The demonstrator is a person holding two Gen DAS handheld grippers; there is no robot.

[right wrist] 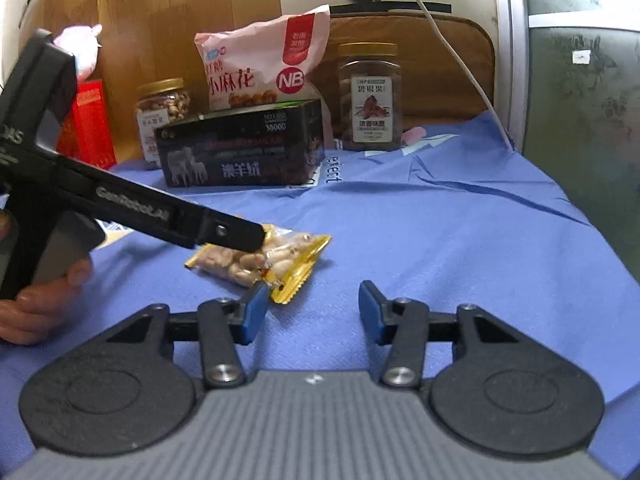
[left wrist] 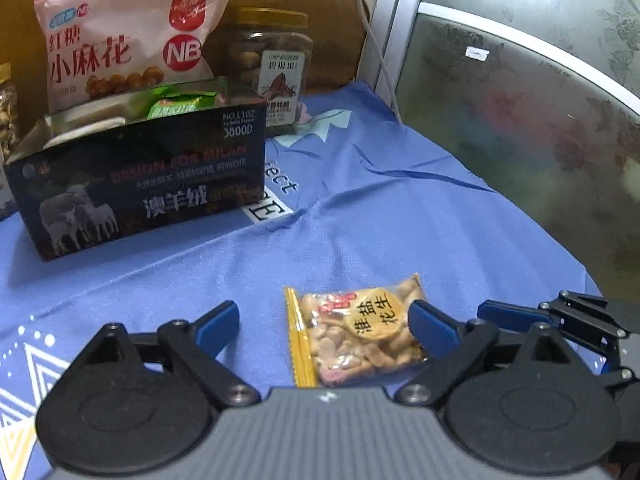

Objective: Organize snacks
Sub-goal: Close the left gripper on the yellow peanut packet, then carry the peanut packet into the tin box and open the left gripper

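A small clear bag of peanuts [left wrist: 360, 332] with a yellow seal strip lies on the blue cloth [left wrist: 400, 220]. My left gripper [left wrist: 326, 322] is open and straddles it: the right fingertip [left wrist: 430, 322] is at the bag's edge and the left one stands clear. In the right wrist view the same peanut bag [right wrist: 260, 262] lies under the tip of the left gripper [right wrist: 252, 238]. My right gripper [right wrist: 312, 306] is open just right of the bag, with only cloth between its fingers. An open dark box [left wrist: 140, 184] with a sheep picture holds green packets [left wrist: 180, 106].
Behind the dark box [right wrist: 240, 148] stand a pink snack bag [right wrist: 260, 68], a tall pecan jar [right wrist: 370, 96], a small nut jar [right wrist: 162, 116] and a red box [right wrist: 86, 124]. A white cable [right wrist: 460, 64] hangs at the back right. A hand [right wrist: 36, 308] holds the left gripper's handle.
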